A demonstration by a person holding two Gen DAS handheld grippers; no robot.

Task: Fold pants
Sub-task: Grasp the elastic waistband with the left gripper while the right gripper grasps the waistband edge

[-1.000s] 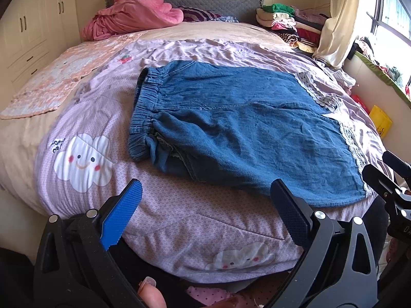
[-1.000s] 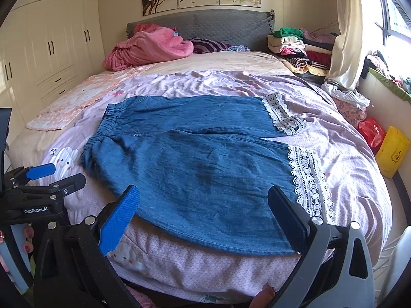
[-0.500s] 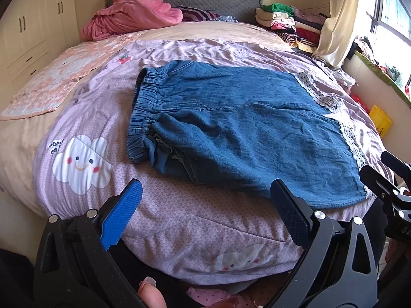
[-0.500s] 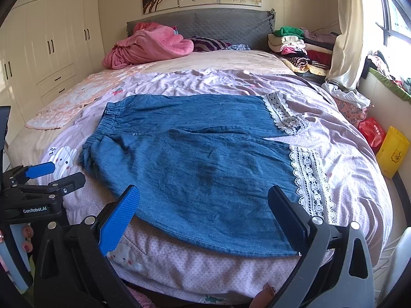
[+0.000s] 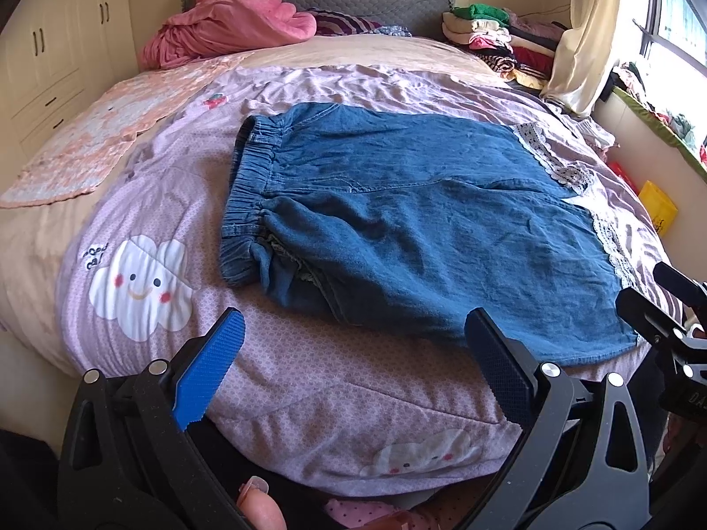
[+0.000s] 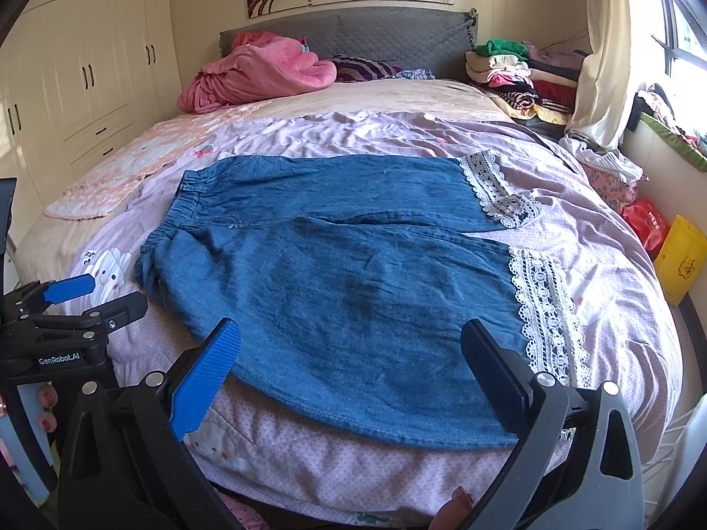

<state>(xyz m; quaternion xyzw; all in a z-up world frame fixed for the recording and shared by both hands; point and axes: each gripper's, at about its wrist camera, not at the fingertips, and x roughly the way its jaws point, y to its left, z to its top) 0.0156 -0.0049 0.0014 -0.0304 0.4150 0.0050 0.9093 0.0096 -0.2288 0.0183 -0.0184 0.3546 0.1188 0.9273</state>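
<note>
Blue denim pants [image 5: 411, 229] with an elastic waistband on the left and white lace cuffs [image 6: 548, 309] on the right lie spread flat on the lilac bedcover [image 5: 309, 380]. They also show in the right wrist view [image 6: 344, 282], both legs side by side. My left gripper [image 5: 353, 344] is open and empty, held near the bed's front edge below the waistband end. My right gripper [image 6: 349, 353] is open and empty, held over the near leg's lower edge. Each gripper shows at the edge of the other's view.
A pink blanket [image 6: 265, 73] lies by the grey headboard. A stack of folded clothes [image 6: 517, 70] sits at the bed's far right corner. A peach patterned cloth [image 5: 110, 132] lies on the left. Wardrobes stand left; a yellow bag [image 6: 680, 260] stands on the floor right.
Both grippers have shifted only slightly; the view of the pants is almost the same. Both stay open and empty.
</note>
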